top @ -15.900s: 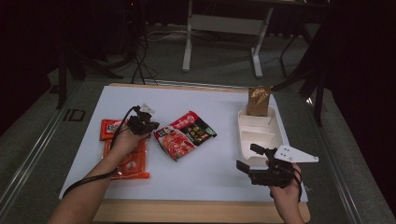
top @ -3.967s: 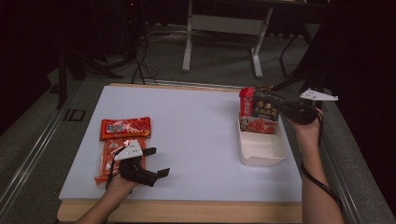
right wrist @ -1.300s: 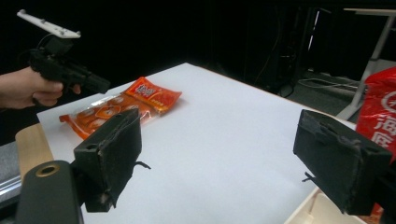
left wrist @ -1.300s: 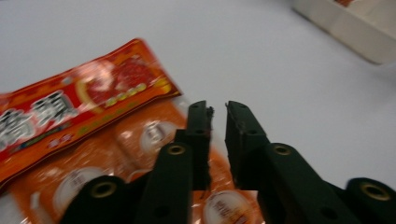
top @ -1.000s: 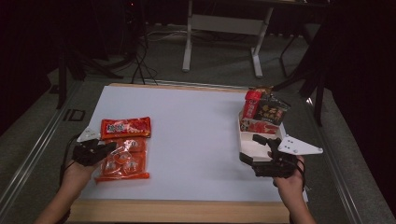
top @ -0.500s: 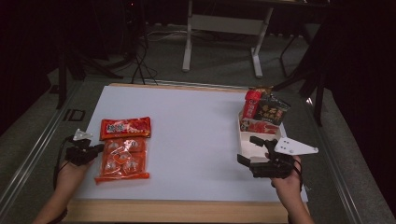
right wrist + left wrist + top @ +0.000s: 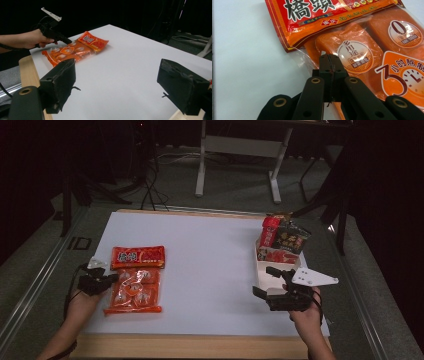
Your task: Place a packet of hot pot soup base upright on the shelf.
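Two snack packets lie at the table's left: a red packet point(image 7: 137, 256) and, nearer to me, an orange packet point(image 7: 135, 292) of clear film. My left gripper point(image 7: 114, 278) is at the orange packet's left edge. In the left gripper view it point(image 7: 329, 58) is shut, its tips on the crinkled film of the orange packet point(image 7: 374, 37), just below the red packet point(image 7: 332, 12). My right gripper point(image 7: 265, 281) hovers open by the white tray point(image 7: 260, 275). Its jaws point(image 7: 121, 82) stand wide apart with nothing between them.
Several packets stand upright in the tray's far end, among them a red one point(image 7: 270, 232) and a dark one point(image 7: 292, 240). The white table top point(image 7: 210, 265) has a wooden front edge point(image 7: 200, 347). A desk frame stands on the floor beyond.
Four seconds ago the right gripper was over the tray's packets and the left gripper stood open near the front edge. Since then the right has drawn back, and the left has shut at the orange packet.
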`<state>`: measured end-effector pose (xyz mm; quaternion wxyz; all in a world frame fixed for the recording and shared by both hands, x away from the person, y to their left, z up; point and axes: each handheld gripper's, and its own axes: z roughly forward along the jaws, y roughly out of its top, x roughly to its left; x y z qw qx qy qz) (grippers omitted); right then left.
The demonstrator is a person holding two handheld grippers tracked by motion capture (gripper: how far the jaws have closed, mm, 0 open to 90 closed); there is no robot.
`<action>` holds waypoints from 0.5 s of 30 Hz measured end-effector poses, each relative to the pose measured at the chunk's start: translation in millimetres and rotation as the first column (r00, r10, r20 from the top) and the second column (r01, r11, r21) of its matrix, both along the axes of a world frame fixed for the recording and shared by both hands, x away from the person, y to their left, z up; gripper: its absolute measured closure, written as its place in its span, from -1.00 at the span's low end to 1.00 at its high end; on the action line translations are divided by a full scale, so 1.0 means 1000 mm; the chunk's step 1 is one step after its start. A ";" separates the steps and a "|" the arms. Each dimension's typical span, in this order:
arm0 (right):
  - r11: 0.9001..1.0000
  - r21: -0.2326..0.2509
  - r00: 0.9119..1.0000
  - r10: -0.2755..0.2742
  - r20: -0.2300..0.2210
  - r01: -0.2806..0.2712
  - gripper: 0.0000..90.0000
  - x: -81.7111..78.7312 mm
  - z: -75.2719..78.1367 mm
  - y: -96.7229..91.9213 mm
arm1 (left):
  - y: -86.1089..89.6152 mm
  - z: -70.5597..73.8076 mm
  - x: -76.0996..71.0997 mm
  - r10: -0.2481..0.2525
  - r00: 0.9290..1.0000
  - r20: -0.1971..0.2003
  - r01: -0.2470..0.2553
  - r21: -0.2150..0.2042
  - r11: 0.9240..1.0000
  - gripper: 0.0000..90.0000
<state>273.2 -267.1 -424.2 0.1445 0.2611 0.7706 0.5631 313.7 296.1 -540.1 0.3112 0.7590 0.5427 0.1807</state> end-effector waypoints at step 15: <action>1.000 0.003 1.000 -0.001 -0.004 0.001 -0.66 0.000 -0.001 -0.002 | -0.046 0.003 0.012 -0.129 0.992 -0.009 0.129 0.003 0.992 1.00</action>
